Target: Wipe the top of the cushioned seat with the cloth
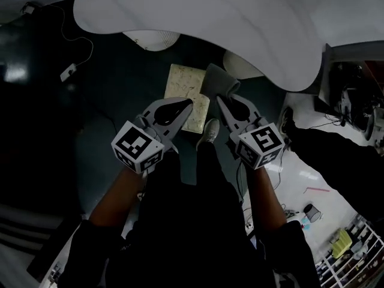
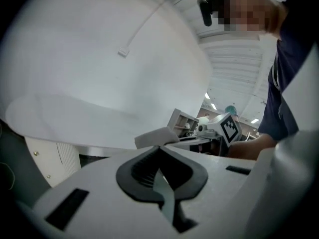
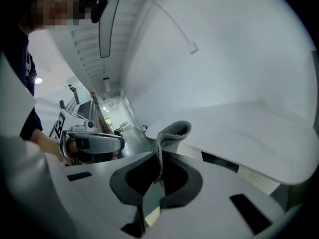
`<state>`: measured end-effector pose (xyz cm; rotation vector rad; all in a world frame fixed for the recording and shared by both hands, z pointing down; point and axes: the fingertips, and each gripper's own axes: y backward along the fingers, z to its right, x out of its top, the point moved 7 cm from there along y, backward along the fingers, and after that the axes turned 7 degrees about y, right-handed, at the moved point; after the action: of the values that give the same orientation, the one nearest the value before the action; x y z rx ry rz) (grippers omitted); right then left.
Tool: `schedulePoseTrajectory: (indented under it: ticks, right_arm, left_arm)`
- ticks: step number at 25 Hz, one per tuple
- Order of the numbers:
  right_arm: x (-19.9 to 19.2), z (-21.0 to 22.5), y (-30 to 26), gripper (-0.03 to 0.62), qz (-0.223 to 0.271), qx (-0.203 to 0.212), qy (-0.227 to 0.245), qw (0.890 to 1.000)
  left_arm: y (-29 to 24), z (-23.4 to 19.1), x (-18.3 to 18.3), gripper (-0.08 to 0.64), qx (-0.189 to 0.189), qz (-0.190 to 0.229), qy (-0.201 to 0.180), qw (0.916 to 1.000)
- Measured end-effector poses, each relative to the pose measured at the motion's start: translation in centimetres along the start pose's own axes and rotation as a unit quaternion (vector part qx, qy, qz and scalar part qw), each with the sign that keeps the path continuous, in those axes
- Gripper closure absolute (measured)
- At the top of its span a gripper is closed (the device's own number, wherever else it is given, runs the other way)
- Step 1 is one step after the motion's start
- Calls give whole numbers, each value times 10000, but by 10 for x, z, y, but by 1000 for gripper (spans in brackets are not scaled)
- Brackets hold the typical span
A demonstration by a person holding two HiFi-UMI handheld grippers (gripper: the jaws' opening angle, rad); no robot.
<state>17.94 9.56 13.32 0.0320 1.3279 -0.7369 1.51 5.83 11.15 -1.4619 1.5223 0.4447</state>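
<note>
the white seat (image 1: pixel 198 11) is the biggest thing here, a broad rounded shell that fills the top of the head view and most of both gripper views. below the seat's near edge we see the dark floor (image 1: pixel 114 95). the person's legs (image 1: pixel 186 221) in dark trousers run down from the seat toward the bottom of the head view.

a beige mat (image 1: pixel 183 92) lies flat on the floor just below the seat's near edge. its upper end is close to the seat's rim.

the left gripper (image 1: pixel 187 104) points up toward the seat, with its tip over the mat and short of the seat's rim. its jaws are pressed together at the tip and nothing sits between them. the right gripper (image 1: pixel 223 99) points at the seat beside it, a little nearer the seat's right half. its jaws are clamped on the grey cloth (image 1: pixel 219 81).

the cloth stands up out of the jaws as a folded loop just under the seat's near edge and off the seat's top. we cannot tell whether it touches the rim.

one pale shoe (image 1: pixel 209 131) rests on the floor below the seat, between the two grippers.
</note>
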Motion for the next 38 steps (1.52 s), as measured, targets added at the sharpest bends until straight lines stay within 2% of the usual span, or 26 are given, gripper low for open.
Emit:
schedulePoseTrajectory:
  ticks: [6,11,14,18,23,26,38]
  right_arm:
    - [76,-42,14,563,490,229,402,9977]
    - [114,-73,29,563,750,380,560,9949]
    - [131,-85,35,563,906,460,649,9927]
    - [155,-93,47,563,1148,470,785,9892]
    - [192,-86,65,563,1489,448,794,9846]
    - [201,-87,68,563,1582,459,820,9829]
    - [205,-92,69,563,1695,581,856,9801]
  left_arm:
    - [51,19,53,554,136,531,-341,9979]
    - [85,31,77,554,157,921,-205,9954]
    - [100,38,91,554,156,1082,-267,9936]
    - [111,45,110,554,63,1314,-247,9910]
    - [105,53,146,554,-41,1344,-371,9902]
    - [104,56,155,554,-90,1375,-432,9895]
    - [100,51,150,554,-122,1425,-480,9886]
